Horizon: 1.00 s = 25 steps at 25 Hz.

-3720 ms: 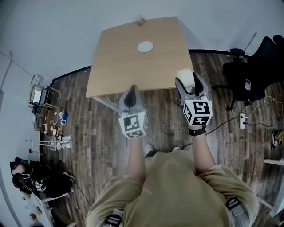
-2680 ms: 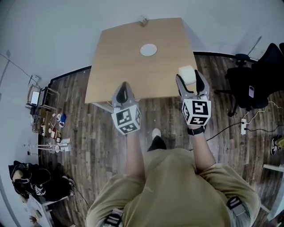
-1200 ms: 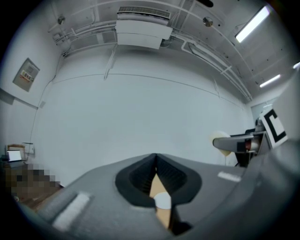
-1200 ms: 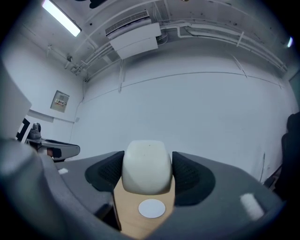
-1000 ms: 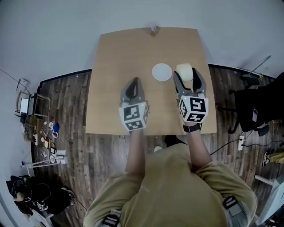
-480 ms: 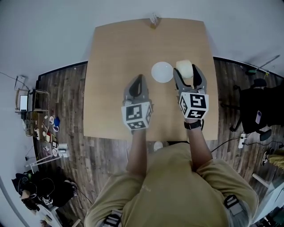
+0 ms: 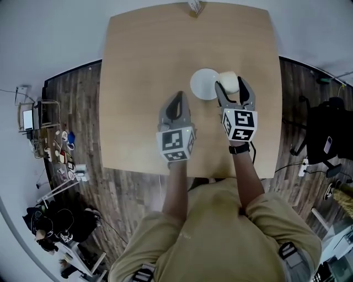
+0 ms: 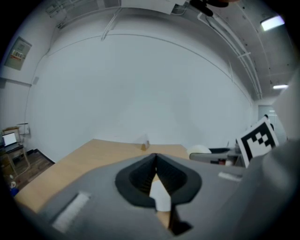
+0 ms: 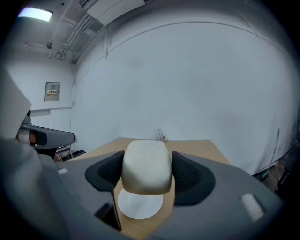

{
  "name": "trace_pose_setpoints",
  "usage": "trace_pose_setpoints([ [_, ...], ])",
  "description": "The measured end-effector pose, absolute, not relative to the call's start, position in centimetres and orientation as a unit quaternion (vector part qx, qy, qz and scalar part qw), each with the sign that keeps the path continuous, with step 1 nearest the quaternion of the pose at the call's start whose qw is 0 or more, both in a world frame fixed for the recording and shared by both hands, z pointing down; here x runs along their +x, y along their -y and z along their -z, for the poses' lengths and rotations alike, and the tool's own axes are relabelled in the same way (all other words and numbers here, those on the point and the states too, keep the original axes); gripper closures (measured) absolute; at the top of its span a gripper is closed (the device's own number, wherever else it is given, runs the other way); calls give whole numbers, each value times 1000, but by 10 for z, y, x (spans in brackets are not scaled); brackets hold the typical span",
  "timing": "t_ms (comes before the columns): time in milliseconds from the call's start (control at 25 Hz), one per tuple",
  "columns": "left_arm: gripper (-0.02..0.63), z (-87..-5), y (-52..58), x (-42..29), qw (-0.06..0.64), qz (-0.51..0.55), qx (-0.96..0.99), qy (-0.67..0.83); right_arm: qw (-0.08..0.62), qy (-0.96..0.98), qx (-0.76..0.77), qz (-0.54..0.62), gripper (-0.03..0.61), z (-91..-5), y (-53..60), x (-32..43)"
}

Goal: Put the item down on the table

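Observation:
A cream, rounded block-shaped item [image 7: 229, 82] [image 9: 146, 166] is clamped between the jaws of my right gripper [image 7: 234, 93] [image 9: 146, 174], held in the air over the wooden table [image 7: 138, 66]. Below and just left of it a white round disc [image 7: 202, 83] [image 9: 139, 204] lies flat on the tabletop. My left gripper [image 7: 175, 108] [image 8: 155, 174] hovers over the table to the left of the right one, its jaws shut together with nothing between them.
A small object [image 7: 194, 6] [image 9: 160, 136] stands at the table's far edge. Dark wood floor surrounds the table, with a black office chair [image 7: 331, 137] at the right and clutter with a seated person [image 7: 52, 234] at the lower left.
Both grippers have come forward from the table's near edge to over its middle. The cream item now hangs just right of the white disc, still clamped in the right gripper.

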<state>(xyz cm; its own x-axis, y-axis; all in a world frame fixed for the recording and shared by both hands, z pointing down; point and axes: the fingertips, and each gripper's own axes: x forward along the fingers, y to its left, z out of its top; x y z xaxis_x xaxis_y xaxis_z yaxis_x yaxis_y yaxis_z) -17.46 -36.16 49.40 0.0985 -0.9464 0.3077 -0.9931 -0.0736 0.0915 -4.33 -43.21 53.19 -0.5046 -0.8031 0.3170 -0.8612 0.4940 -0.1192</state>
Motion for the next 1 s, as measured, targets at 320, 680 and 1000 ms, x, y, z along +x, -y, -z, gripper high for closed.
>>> trace_pose_setpoints([
  [320, 611, -558, 384, -184, 188, -94, 712, 670, 155, 865, 449, -161, 253, -609, 460, -79],
  [680, 611, -605, 394, -193, 227, -102, 697, 673, 201, 869, 416, -178, 253, -675, 472, -111],
  [1000, 611, -629, 393, -195, 247, -106, 695, 667, 233, 872, 391, -179, 253, -709, 470, -132],
])
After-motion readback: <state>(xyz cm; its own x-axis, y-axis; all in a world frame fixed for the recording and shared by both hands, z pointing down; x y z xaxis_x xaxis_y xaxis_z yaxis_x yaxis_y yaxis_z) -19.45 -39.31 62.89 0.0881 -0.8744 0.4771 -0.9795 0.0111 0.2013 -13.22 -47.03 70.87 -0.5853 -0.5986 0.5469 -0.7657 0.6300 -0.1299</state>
